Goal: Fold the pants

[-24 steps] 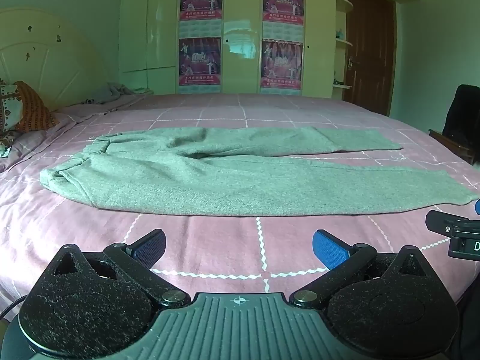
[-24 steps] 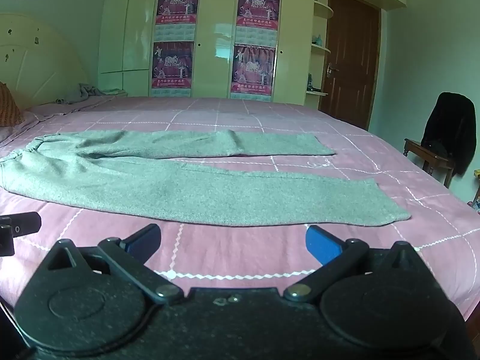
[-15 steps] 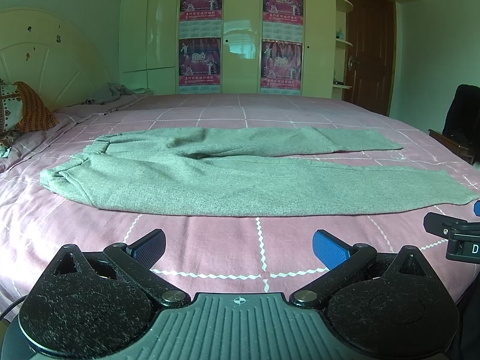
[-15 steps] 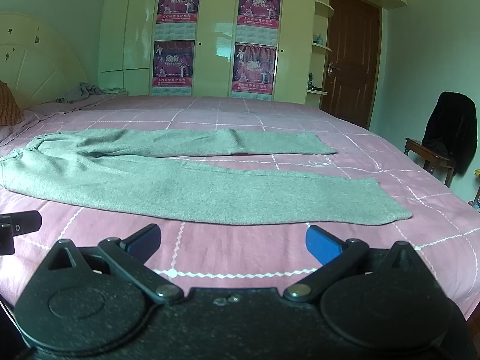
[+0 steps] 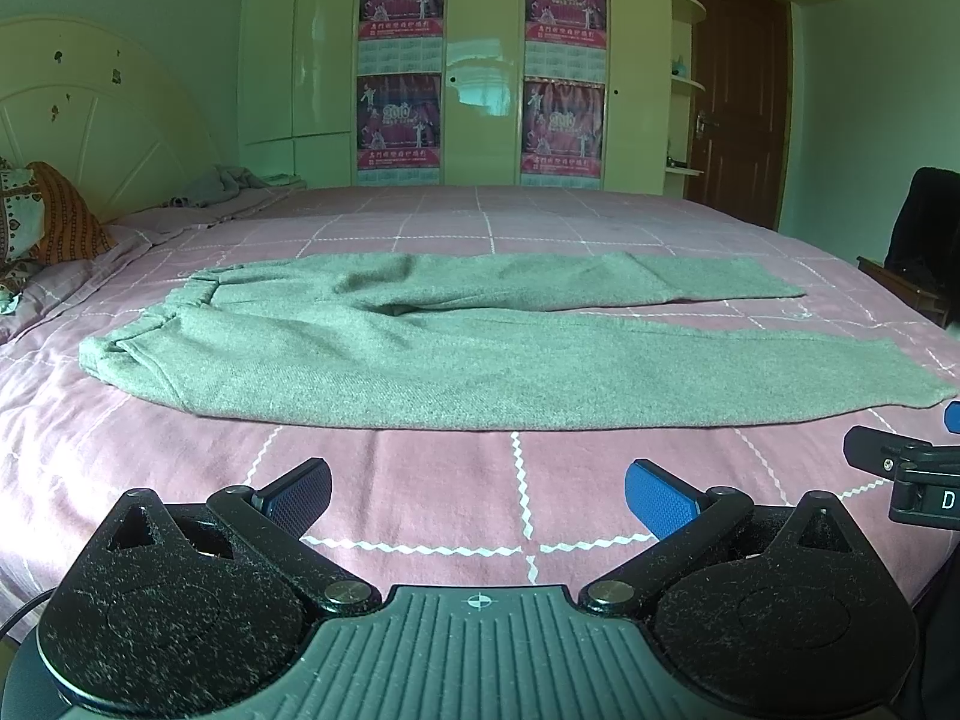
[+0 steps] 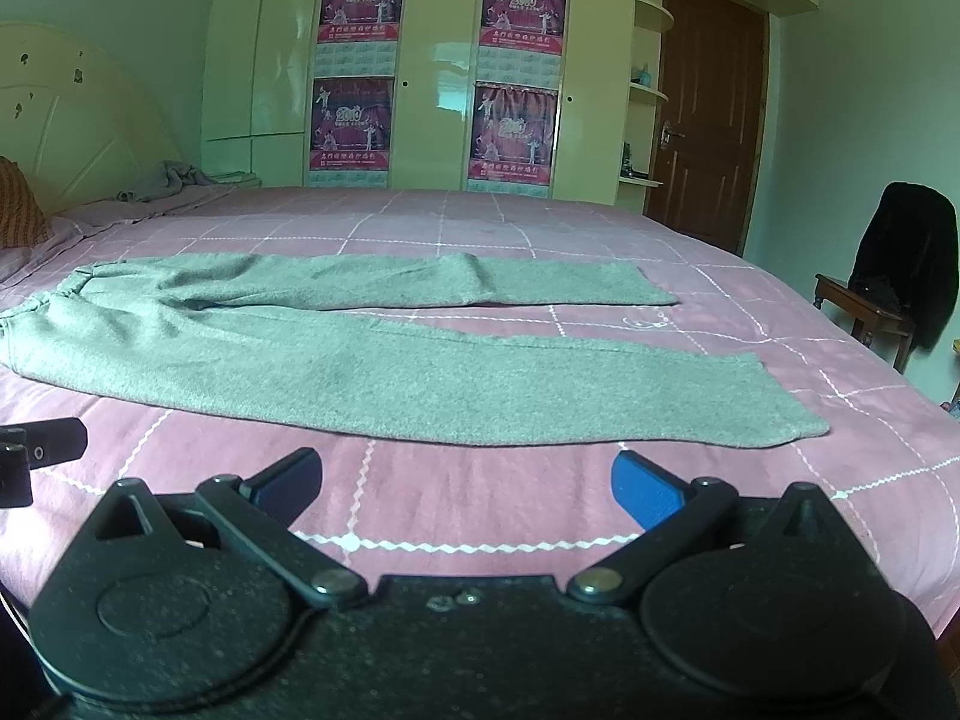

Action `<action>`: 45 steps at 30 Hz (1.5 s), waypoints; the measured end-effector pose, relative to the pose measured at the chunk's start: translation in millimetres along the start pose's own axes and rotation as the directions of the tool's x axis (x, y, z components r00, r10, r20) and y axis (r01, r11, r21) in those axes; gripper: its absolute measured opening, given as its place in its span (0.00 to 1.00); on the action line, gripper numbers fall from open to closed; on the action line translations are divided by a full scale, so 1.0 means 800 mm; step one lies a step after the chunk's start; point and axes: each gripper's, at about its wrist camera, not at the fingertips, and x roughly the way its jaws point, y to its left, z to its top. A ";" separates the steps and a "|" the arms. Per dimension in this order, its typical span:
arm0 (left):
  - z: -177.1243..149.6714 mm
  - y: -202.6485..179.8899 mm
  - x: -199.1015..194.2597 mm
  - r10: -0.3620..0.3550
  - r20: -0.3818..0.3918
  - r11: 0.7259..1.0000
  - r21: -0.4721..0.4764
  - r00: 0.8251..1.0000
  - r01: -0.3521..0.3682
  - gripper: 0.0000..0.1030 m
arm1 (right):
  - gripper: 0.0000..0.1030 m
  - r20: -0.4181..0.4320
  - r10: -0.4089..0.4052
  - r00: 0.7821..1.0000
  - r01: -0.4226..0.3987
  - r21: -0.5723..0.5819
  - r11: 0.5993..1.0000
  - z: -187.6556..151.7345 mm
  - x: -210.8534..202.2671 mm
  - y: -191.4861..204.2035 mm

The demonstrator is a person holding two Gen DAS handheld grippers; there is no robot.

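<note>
The left gripper (image 5: 478,495) hangs low over the near edge of the bed (image 5: 420,480), its blue-padded jaws spread wide with nothing but pink checked cover between them. The right gripper (image 6: 467,489) sits just beside it, jaws equally wide and empty; each gripper's tip shows at the edge of the other's view. Just beyond both, apart from the pads, the grey pants (image 5: 456,354) lie flat across the bed, unfolded. The waistband is to the left and the two legs run to the right, splitting in a narrow V. The nearer leg stretches across in front of both grippers, and its cuff ends past the right gripper's right finger in the right wrist view. The farther leg lies behind it, with a strip of pink cover between the two. At the far left a pillow (image 5: 66,216) rests against the pale headboard (image 5: 102,126), and crumpled cloth (image 5: 222,186) lies at the bed's far corner. A wardrobe (image 5: 486,60) with four posters stands behind the bed, a brown door (image 5: 738,102) is to its right, and a chair (image 6: 864,312) draped in dark clothing stands at the far right.
</note>
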 end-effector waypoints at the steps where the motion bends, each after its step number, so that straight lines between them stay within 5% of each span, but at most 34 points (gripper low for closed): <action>1: 0.000 0.000 0.000 0.000 0.000 1.000 0.001 1.000 0.000 1.00 | 1.00 0.000 0.000 1.000 0.000 0.000 1.000 0.000 0.000 0.000; 30: 0.006 0.013 0.010 -0.005 -0.021 0.998 -0.056 1.000 0.003 1.00 | 1.00 -0.012 0.017 1.000 -0.017 0.000 1.000 0.003 0.003 0.001; 33: 0.019 0.031 0.024 0.044 0.021 0.997 -0.066 0.999 -0.043 1.00 | 1.00 -0.009 0.094 0.996 -0.094 0.011 0.996 0.014 0.006 -0.005; 41: 0.108 0.133 0.104 -0.002 0.041 0.992 -0.128 0.999 0.007 1.00 | 1.00 0.053 0.197 0.979 -0.195 -0.045 0.980 0.084 0.066 0.002; 45: 0.154 0.211 0.172 0.035 -0.035 0.991 -0.127 0.999 -0.039 1.00 | 1.00 0.019 0.289 0.957 -0.288 -0.041 0.957 0.139 0.126 0.016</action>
